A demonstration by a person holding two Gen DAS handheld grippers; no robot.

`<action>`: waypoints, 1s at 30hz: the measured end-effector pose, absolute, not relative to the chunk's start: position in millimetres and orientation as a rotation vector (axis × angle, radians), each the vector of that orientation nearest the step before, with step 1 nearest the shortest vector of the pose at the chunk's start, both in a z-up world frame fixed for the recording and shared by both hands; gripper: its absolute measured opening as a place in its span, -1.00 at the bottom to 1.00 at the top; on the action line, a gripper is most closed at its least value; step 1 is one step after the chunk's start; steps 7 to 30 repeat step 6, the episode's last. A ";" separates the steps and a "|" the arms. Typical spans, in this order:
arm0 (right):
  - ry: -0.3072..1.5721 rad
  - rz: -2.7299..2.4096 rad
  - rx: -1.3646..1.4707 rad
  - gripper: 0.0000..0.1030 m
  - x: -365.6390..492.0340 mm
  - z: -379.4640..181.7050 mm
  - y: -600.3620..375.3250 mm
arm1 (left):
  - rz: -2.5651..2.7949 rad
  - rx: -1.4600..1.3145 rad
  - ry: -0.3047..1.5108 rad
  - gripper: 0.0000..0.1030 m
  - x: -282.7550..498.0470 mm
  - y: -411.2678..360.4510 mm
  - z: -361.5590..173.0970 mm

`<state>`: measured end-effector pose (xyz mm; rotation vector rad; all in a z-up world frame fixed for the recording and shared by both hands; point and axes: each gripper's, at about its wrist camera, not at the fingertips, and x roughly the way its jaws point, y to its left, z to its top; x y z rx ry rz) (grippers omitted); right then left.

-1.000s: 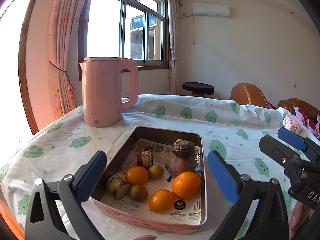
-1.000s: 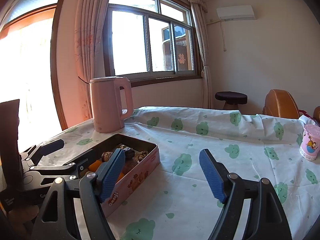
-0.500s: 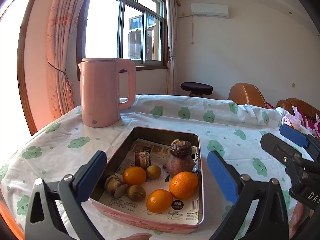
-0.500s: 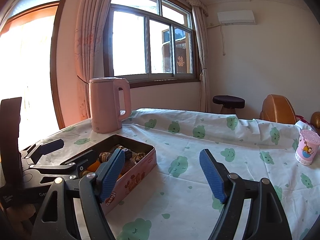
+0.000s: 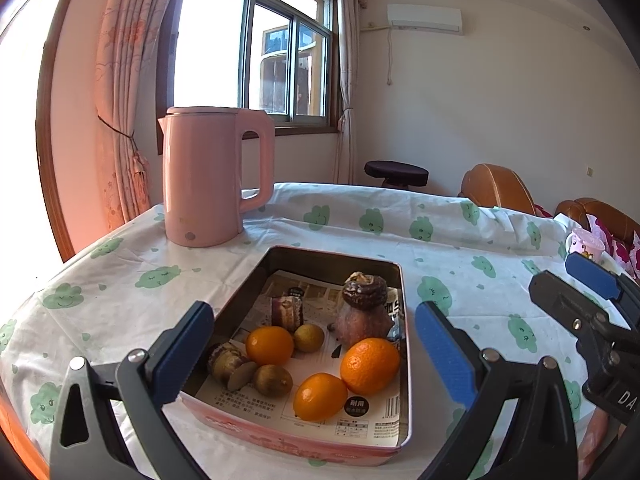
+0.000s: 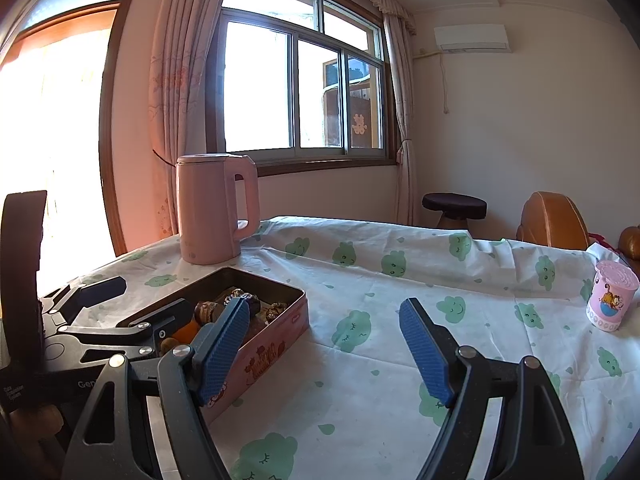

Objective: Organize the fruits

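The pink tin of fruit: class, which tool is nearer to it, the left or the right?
Left. The left tool hangs open right over the near end of the tin. The right tool is open too, off to the tin's right over bare tablecloth.

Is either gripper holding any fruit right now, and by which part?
Nothing is held. The left gripper and right gripper are both open and empty; the fruit lies in the tin.

Open tablecloth (image 6: 360, 360) right of the fruit tin (image 5: 404, 320), pink kettle (image 5: 208, 176) blocking behind it, pink cup (image 6: 610, 300) at far right edge
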<state>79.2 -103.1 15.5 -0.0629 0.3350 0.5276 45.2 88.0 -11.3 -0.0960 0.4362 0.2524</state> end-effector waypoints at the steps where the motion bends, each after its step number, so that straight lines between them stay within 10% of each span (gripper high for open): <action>1: 0.335 0.527 -0.063 0.53 79.2 15.5 -103.1 | 0.259 -0.088 0.431 0.99 44.9 87.7 -11.6; 30: 0.335 0.521 -0.060 0.53 77.9 14.2 -106.5 | 0.267 -0.032 0.424 0.99 44.5 79.7 -12.0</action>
